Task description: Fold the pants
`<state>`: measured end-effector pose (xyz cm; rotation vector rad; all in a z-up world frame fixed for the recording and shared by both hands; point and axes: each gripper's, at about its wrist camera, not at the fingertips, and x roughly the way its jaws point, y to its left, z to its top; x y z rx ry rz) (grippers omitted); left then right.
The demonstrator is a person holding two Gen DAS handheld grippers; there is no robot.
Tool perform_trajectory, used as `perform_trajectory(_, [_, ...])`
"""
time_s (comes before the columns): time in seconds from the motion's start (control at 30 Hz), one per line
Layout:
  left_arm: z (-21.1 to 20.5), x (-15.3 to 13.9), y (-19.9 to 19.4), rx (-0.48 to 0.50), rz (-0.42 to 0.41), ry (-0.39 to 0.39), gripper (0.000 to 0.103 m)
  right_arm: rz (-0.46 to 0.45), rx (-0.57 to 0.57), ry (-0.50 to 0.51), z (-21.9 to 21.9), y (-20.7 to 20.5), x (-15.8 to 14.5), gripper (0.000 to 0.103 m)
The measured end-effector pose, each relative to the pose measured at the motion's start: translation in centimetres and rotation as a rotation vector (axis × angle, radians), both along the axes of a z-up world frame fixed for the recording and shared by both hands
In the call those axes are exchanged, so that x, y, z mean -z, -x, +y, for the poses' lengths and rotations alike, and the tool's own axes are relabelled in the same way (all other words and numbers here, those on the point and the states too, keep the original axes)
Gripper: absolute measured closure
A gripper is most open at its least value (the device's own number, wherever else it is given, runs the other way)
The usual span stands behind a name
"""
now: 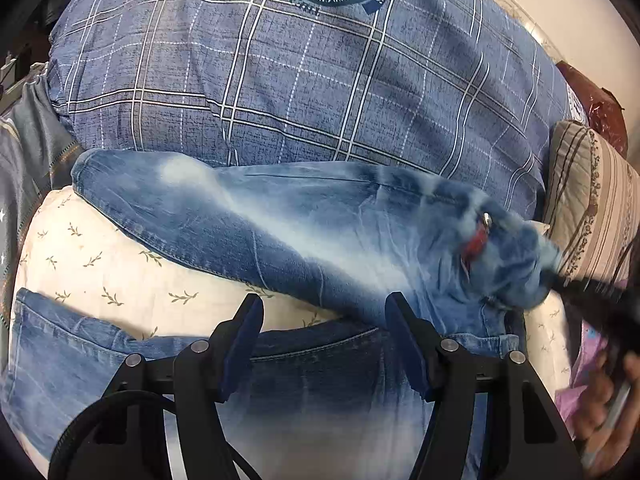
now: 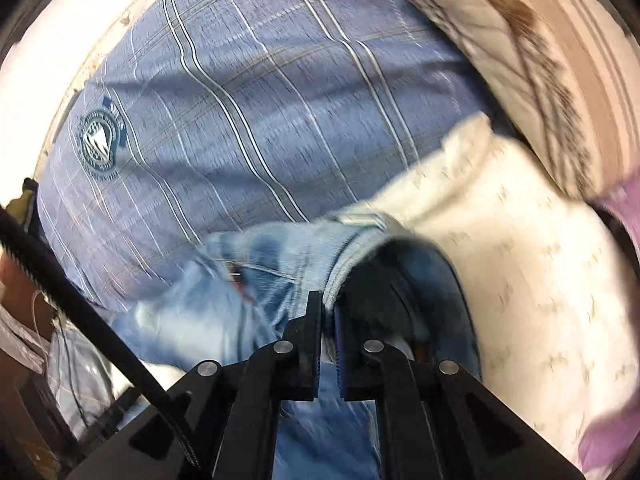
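Faded blue jeans lie across a cream leaf-print sheet. One leg runs from the upper left to the right, and the seat with a back pocket lies under my left gripper. My left gripper is open and hovers just above the denim, holding nothing. My right gripper is shut on a bunched edge of the jeans and lifts it off the sheet; the view is blurred. The right gripper also shows in the left wrist view as a dark blur at the raised end of the jeans.
A blue plaid pillow with a round badge lies behind the jeans. A striped beige pillow sits at the right, with purple cloth beside it. A person's hand is at the lower right.
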<state>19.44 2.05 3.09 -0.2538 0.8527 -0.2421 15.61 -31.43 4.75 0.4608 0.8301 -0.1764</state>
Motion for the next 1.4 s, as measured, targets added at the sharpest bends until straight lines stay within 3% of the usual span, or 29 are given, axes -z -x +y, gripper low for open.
perform_trajectory(0.03, [0.0,0.0,0.0,-0.001,0.001,0.0,0.04,0.0,0.004,0.003,-0.4,-0.3,0.6,0.092])
perform_trajectory(0.1, [0.0,0.1,0.0,-0.002,0.007,-0.001,0.04,-0.041,-0.017,-0.017,-1.4,-1.0,1.2,0.073])
perform_trajectory(0.13, [0.1,0.2,0.0,-0.004,0.008,-0.003,0.04,-0.057,-0.01,-0.026,-2.1,-1.3,1.2,0.053])
perform_trajectory(0.17, [0.1,0.3,0.0,-0.006,0.006,-0.007,0.04,-0.067,0.001,-0.049,-2.9,-1.7,1.4,0.041])
perform_trajectory(0.2, [0.0,0.3,0.0,-0.009,0.005,-0.01,0.04,-0.084,0.005,-0.082,-3.7,-2.2,1.1,0.02])
perform_trajectory(0.23, [0.0,0.3,-0.1,-0.011,0.006,-0.011,0.04,-0.086,0.006,-0.095,-4.5,-2.4,1.1,0.015])
perform_trajectory(0.3, [-0.1,0.5,-0.3,-0.008,0.016,-0.008,0.04,-0.052,0.005,-0.115,-5.3,-4.5,1.0,0.015])
perform_trajectory(0.4, [-0.1,0.5,-0.5,-0.004,0.019,-0.006,0.04,0.016,0.023,-0.154,-6.8,-7.6,1.7,0.017])
perform_trajectory(0.47, [-0.2,0.5,-0.6,0.0,0.022,0.002,0.04,0.117,0.064,-0.15,-7.1,-10.3,3.3,0.028])
perform_trajectory(0.5, [-0.2,0.5,-0.7,0.004,0.024,0.004,0.04,0.163,0.071,-0.175,-7.3,-11.8,4.4,0.046])
perform_trajectory(0.53, [-0.3,0.6,-0.8,0.01,0.025,0.003,0.04,0.192,0.059,-0.177,-7.3,-12.8,5.0,0.057])
perform_trajectory(0.57, [-0.4,0.6,-0.8,0.016,0.026,0.004,0.04,0.229,0.058,-0.128,-7.1,-13.8,5.5,0.064])
perform_trajectory(0.6, [-0.5,0.6,-1.0,0.022,0.027,0.005,0.04,0.246,0.068,-0.07,-6.8,-14.4,5.5,0.083])
perform_trajectory(0.67, [-0.5,0.8,-1.3,0.035,0.034,0.018,0.04,0.22,0.057,-0.001,-5.9,-14.5,4.5,0.096])
perform_trajectory(0.8, [0.4,0.7,-2.5,0.065,0.11,0.163,0.039,0.049,0.022,0.024,-2.8,-8.5,-0.1,0.098])
perform_trajectory(0.87, [0.8,0.3,-3.5,0.072,0.151,0.267,0.036,-0.01,0.007,-0.026,-1.5,-4.4,-1.2,0.098])
perform_trajectory(0.93, [0.7,0.0,-4.9,0.06,0.188,0.336,0.032,-0.033,-0.001,-0.065,-0.7,-0.8,-1.0,0.098])
perform_trajectory(1.07, [-0.9,-0.3,-9.2,0.018,0.27,0.437,0.03,-0.038,-0.074,-0.09,0.3,1.4,-0.7,0.098])
perform_trajectory(1.2, [-3.9,0.1,-14.1,-0.039,0.354,0.399,0.027,-0.045,-0.111,-0.095,0.0,1.7,-1.0,0.098])
perform_trajectory(1.3, [-6.2,1.6,-17.1,-0.083,0.397,0.275,0.029,-0.035,-0.129,-0.15,-0.6,2.6,-0.3,0.098])
perform_trajectory(1.33, [-6.7,2.5,-17.6,-0.099,0.418,0.234,0.041,-0.031,-0.138,-0.16,-0.8,3.1,-0.1,0.098])
perform_trajectory(1.37, [-7.0,3.1,-17.6,-0.118,0.434,0.204,0.071,-0.014,-0.139,-0.157,-1.0,3.5,0.0,0.098])
perform_trajectory(1.4, [-7.0,3.8,-17.3,-0.141,0.448,0.181,0.084,0.004,-0.139,-0.16,-1.3,4.0,0.4,0.098])
